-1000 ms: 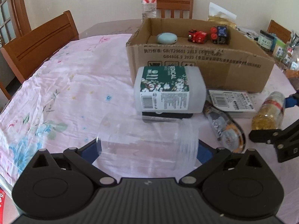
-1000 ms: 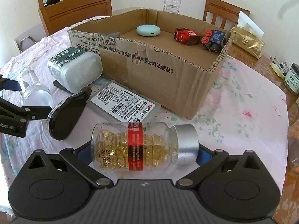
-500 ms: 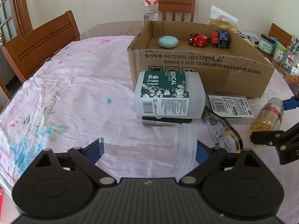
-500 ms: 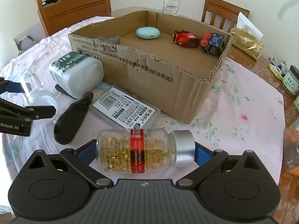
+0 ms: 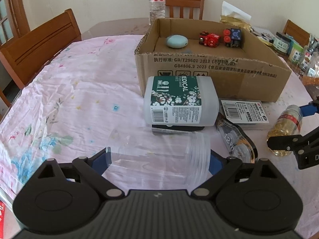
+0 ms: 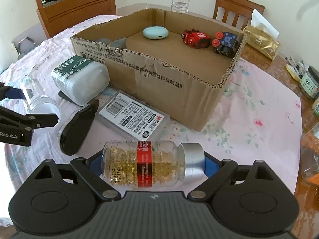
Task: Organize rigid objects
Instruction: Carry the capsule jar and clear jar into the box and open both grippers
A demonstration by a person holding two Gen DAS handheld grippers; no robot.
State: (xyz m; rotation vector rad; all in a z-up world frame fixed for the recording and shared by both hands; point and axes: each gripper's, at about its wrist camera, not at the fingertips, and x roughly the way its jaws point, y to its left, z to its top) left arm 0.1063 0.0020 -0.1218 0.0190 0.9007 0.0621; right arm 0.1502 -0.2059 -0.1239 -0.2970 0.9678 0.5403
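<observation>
My left gripper [image 5: 158, 159] is shut on a clear plastic jar [image 5: 157, 155], held sideways above the pink cloth; the jar also shows in the right wrist view [image 6: 42, 109]. My right gripper [image 6: 153, 163] is shut on a capsule bottle [image 6: 151, 163] with a red label and silver cap, held sideways; it also shows in the left wrist view [image 5: 285, 127]. The cardboard box [image 5: 219, 73] stands ahead and holds a pale blue case [image 5: 176, 41], a red toy [image 5: 209, 38] and a blue-and-red toy [image 5: 232, 36].
A white "MEDICAL" tub [image 5: 179, 99] lies on its side before the box, over a black item. A flat labelled case [image 5: 243, 109] and a black tape dispenser [image 5: 237, 139] lie beside it. Chairs, a water bottle [image 5: 157, 2] and jars [image 5: 293, 45] ring the table.
Both grippers have risen and pulled back a little with their loads; the box interior shows more. The grips have not changed.
</observation>
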